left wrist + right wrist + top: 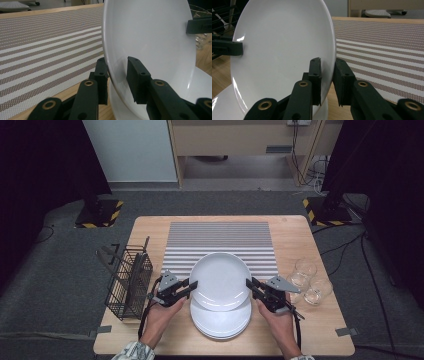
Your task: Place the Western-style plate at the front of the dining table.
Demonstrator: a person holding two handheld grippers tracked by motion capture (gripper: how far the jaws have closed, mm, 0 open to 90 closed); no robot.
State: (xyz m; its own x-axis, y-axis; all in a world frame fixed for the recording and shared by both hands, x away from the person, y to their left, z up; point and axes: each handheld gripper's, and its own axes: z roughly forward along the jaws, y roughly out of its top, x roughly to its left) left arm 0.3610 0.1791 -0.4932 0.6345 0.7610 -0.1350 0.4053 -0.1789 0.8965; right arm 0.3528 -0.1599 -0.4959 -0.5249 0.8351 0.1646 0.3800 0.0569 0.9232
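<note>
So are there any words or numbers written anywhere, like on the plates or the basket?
None: no words, numbers or brand marks can be read.
The top plate, the plates under it, the wire basket, the striped mat and the glasses all look plain.
The yellow-and-black stripes on the floor stands are warning marks, not writing.

left tool [192, 284] | right tool [248, 284] | both grip top plate [220, 279] rim, raised over plate stack [220, 322] | desk [295, 235]

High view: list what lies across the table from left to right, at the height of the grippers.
Wire basket → left gripper → top plate, held at its rim from both sides → right gripper → glasses.
</note>
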